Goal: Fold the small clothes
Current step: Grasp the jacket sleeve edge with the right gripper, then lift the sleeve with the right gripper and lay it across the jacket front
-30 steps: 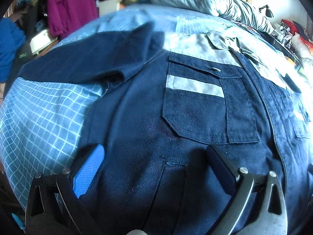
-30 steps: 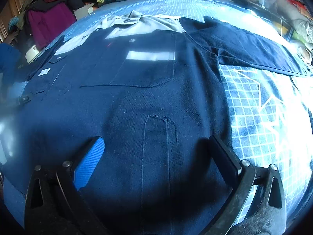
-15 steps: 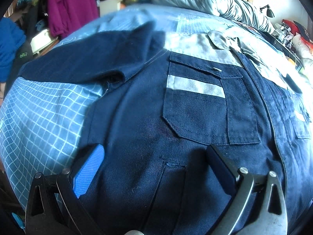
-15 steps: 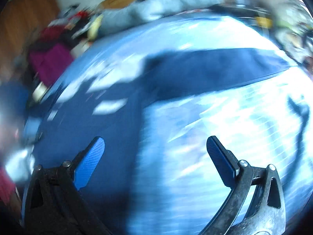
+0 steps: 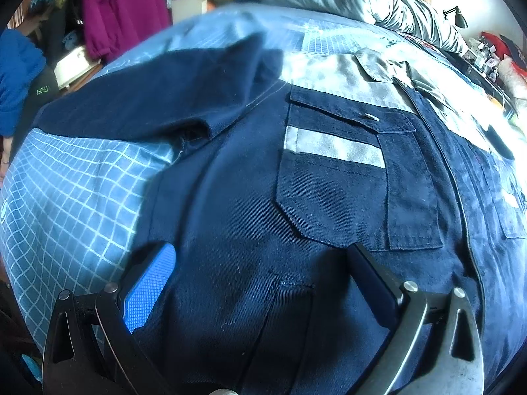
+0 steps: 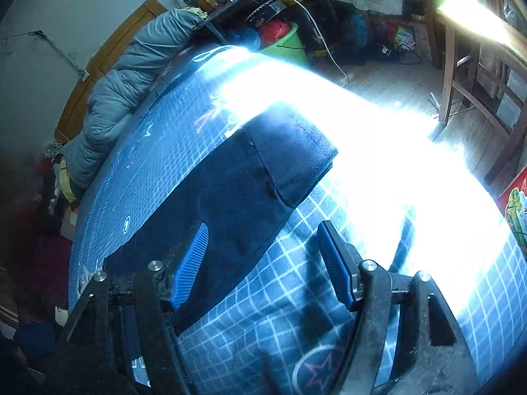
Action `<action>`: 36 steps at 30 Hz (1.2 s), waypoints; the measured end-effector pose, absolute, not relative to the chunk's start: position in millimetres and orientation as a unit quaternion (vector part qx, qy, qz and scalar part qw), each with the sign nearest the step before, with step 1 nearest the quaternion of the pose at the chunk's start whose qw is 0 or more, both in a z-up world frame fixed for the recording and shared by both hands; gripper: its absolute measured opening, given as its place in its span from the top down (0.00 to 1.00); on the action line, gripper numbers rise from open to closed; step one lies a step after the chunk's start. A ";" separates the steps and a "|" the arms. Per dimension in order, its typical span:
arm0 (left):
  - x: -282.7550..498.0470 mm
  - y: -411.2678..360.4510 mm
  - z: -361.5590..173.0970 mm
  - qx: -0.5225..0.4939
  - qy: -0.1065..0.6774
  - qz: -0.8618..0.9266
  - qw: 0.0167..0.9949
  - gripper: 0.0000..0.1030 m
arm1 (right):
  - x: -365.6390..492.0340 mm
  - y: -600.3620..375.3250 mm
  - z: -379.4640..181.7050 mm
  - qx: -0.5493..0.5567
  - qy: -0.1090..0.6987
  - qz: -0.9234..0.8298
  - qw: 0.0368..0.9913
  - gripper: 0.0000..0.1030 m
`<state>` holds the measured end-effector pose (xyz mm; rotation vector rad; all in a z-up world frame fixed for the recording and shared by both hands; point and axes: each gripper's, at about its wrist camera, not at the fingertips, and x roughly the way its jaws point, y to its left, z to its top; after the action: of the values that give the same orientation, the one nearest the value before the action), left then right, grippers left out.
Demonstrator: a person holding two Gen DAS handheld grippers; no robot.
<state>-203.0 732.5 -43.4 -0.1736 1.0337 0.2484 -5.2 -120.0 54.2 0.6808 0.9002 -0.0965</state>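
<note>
A navy work shirt is spread flat, front up, on a bed covered by a blue grid-patterned sheet. A chest pocket with a grey reflective strip is seen at 1 o'clock in the left wrist view, and the shirt's left sleeve stretches away toward 10 o'clock. In the right wrist view the other sleeve is laid out from 8 o'clock toward 1 o'clock, ending in a cuff beside a glaring band of sunlight.

Several risks are judged likely. The sleeve could be pinched together with the sheet beneath, so that bedding is dragged into the fold. The sunlit glare washes out the bed edge near the cuff, so the cuff could be misjudged. The heavy twill could bunch at the armpit seam if one sleeve is pulled while the body is not pinned.

The left claw is held wide open low over the shirt's lower front, gripping nothing; whether its tips touch the cloth cannot be told. The right claw is also parted, somewhat less widely, holding nothing, with its left finger over the sleeve and its right finger over bare sheet.
</note>
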 end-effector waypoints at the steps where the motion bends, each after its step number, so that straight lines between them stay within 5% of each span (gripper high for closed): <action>1: -202.5 732.4 -43.5 -0.083 0.492 0.118 0.858 0.00 | 2.3 -120.0 50.8 0.324 0.428 -0.050 0.842 0.34; 5: -201.1 733.4 -43.9 -0.084 0.493 0.118 0.858 0.00 | 10.9 -114.1 56.2 0.312 0.410 -0.050 0.856 0.34; 8: -201.0 732.5 -43.5 -0.081 0.493 0.119 0.858 0.00 | 18.7 -105.0 60.0 0.297 0.413 -0.039 0.860 0.46; 10: -200.8 731.9 -43.4 -0.080 0.491 0.121 0.859 0.00 | 22.9 -99.4 61.5 0.308 0.425 -0.009 0.851 0.95; 16: -201.3 733.2 -42.8 -0.086 0.492 0.118 0.858 0.00 | 11.9 -13.2 155.1 0.242 0.370 0.087 0.893 0.96; 23: -203.5 737.6 -42.0 -0.102 0.491 0.099 0.859 0.00 | -1.0 200.6 258.1 0.170 0.320 0.285 0.887 0.96; 36: -209.3 737.7 -41.0 -0.100 0.482 0.089 0.866 0.00 | 18.0 522.6 145.0 0.125 0.434 0.418 0.788 0.96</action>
<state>-209.3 737.7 -41.0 -0.2088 1.0087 0.1874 18.0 522.6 145.0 0.2685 0.9360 0.9009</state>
